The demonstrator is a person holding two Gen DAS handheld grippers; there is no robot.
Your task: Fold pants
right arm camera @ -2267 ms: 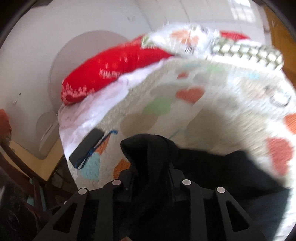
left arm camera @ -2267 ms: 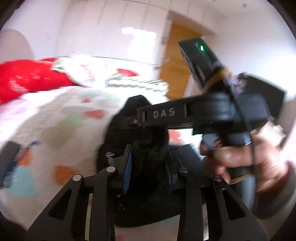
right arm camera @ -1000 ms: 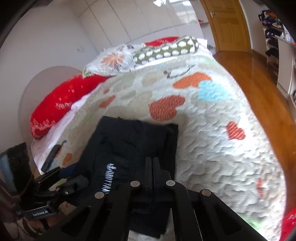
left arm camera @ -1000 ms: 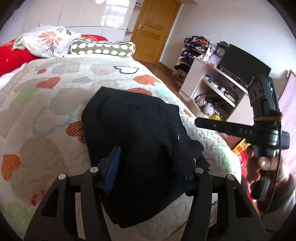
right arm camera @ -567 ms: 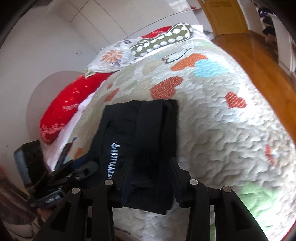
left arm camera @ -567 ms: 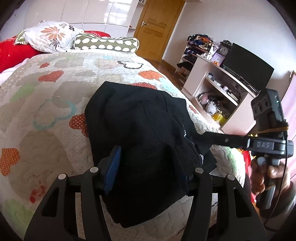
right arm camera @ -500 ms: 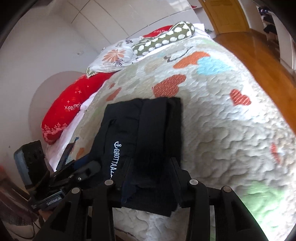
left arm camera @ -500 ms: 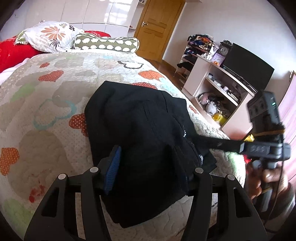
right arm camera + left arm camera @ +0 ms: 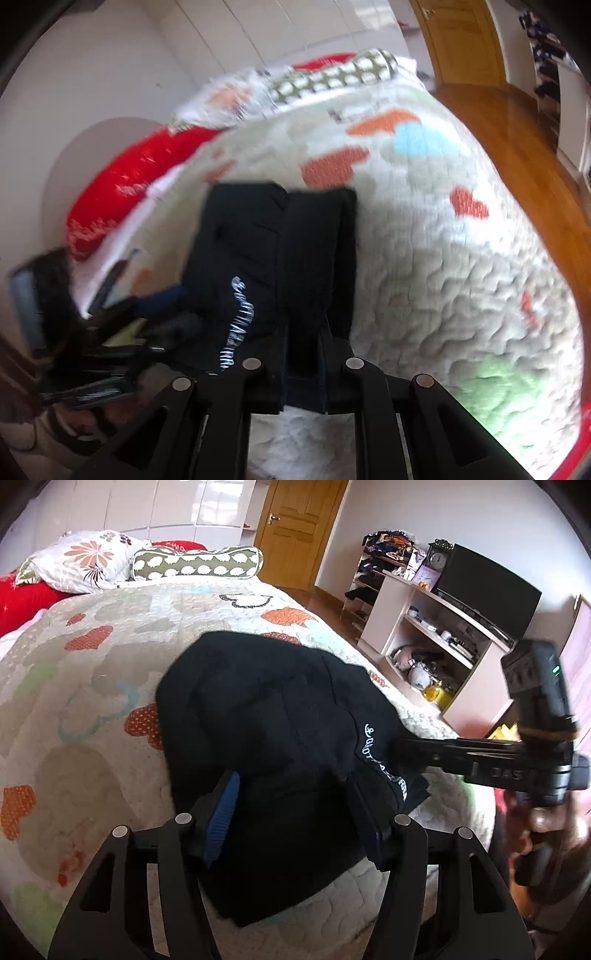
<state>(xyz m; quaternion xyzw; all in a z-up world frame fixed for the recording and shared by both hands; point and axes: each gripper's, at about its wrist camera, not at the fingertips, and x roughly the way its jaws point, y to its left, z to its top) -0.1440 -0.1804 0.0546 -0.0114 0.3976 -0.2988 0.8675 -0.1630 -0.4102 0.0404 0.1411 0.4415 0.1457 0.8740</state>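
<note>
Folded black fabric pants (image 9: 266, 716) lay at the heart-patterned quilted bed's (image 9: 92, 709) near edge; left claw (image 9: 295, 812) spread and opening, right claw (image 9: 303, 354) closing on their near hem.

wooden door (image 9: 295, 531), wood floor (image 9: 517, 122), pale shelf unit (image 9: 436, 642), perhaps wardrobe doors (image 9: 147, 506)

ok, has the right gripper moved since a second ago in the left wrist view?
Yes. The right gripper has come in from beside the beige shelf unit onto the folded black pants on the quilt; its jaws are closing on their edge.
</note>
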